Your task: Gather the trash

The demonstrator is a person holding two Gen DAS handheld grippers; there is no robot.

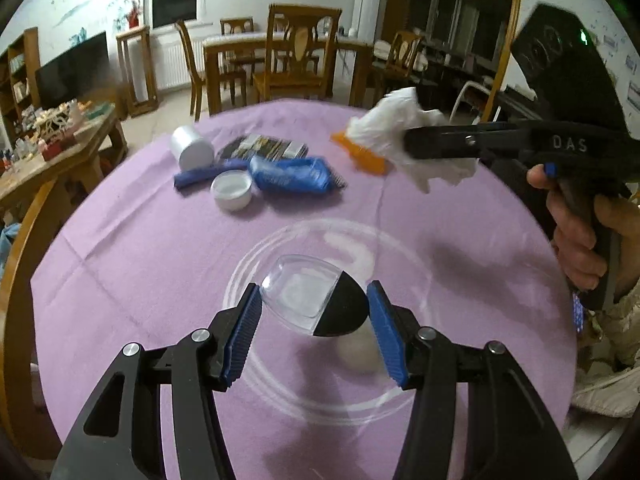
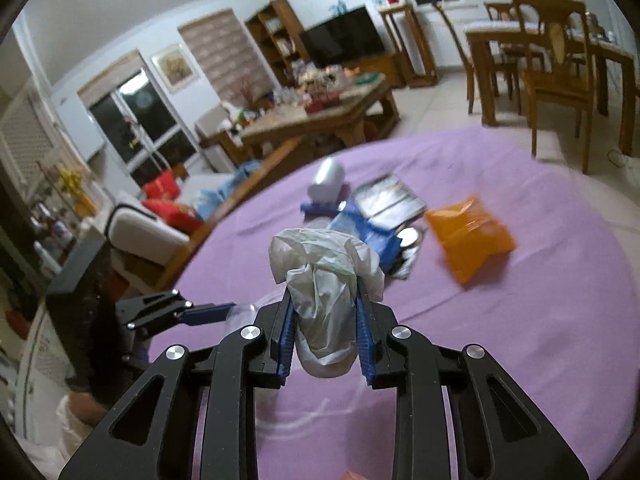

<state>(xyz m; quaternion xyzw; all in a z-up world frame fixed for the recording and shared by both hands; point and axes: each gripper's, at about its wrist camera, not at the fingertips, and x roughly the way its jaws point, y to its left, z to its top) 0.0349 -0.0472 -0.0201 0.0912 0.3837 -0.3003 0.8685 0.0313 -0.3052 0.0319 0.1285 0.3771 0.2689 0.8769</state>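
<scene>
1. Your right gripper is clenched on a crumpled white bag (it bulges out ahead of the fingertips), held clear above the purple cloth.
2. Your left gripper grasps a clear cup with a black side, both blue pads touching it, over a glass plate.
3. Beyond your right fingers lie an orange packet, a blue wrapper and a white jar.
</scene>
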